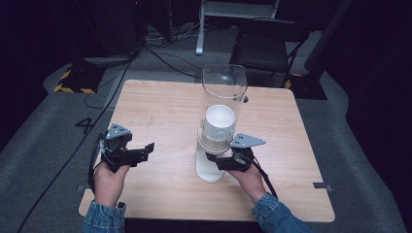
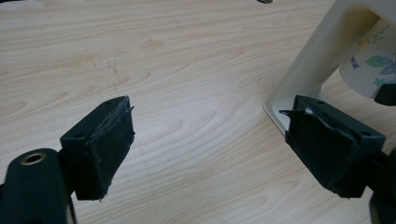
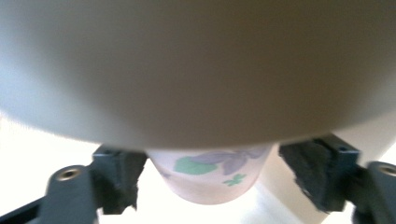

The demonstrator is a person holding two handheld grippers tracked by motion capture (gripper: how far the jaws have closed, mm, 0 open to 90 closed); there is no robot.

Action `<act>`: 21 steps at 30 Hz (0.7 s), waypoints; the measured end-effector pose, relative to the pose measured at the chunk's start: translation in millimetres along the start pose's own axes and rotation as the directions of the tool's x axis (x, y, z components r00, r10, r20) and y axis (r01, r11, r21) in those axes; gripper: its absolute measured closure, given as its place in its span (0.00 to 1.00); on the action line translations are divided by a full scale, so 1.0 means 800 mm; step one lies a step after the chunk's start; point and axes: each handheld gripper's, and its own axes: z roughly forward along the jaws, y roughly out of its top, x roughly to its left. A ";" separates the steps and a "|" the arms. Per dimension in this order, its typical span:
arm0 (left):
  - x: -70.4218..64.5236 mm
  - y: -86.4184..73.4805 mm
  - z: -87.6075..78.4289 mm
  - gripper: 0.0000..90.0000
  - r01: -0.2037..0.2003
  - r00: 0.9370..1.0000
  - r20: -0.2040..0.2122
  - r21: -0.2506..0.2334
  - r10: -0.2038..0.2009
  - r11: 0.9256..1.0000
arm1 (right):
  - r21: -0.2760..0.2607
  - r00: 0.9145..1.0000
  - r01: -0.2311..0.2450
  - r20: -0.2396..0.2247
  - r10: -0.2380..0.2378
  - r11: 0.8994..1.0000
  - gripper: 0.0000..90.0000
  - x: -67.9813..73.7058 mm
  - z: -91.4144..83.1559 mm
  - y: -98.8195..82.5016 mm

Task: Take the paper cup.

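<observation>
- Right gripper [image 3: 210,179]: jaws narrowed around the bottom paper cup [image 3: 208,186]. One pad sits on each side of its lower end. The near-side pad looks pressed on; the far pad is at the wall, and firm contact there is hard to confirm.
- The cup hangs right between this gripper's jaws, poking out under the dispenser tube [image 1: 224,87], directly above and ahead of the gripper.
- Left gripper [image 2: 210,140]: jaws wide, nothing between them. It hovers low over the wooden table [image 1: 165,107], with the dispenser's stand [image 2: 317,60] just beyond its right jaw.
- Cup handling, judged: very light, thin paper wall, crushes easily. The rolled base is the stiffest spot, so grip low with gentle squeeze. Coated paper against foam pads should hold fine.
- It is nested in the cup stack [image 1: 219,124] above, so friction could drag a second cup along. A straight pull down toward the gripper, away from the tube, looks safest.
- Cup: tapered, white, with a purple and green flower print.
- Tube: clear rigid plastic, cylindrical, upright.
- Stand: cream plastic, slanted post on a flat rounded foot. It looks light and could tip or slide if yanked sideways.
- Table: pale wood-grain laminate, smooth. Pads: black, worn, with ragged edges.
</observation>
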 end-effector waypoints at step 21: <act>0.002 0.000 -0.005 0.17 0.004 1.000 -0.003 -0.009 -0.004 1.000 | 0.014 0.998 0.056 0.007 -0.056 0.998 0.39 0.000 -0.004 0.000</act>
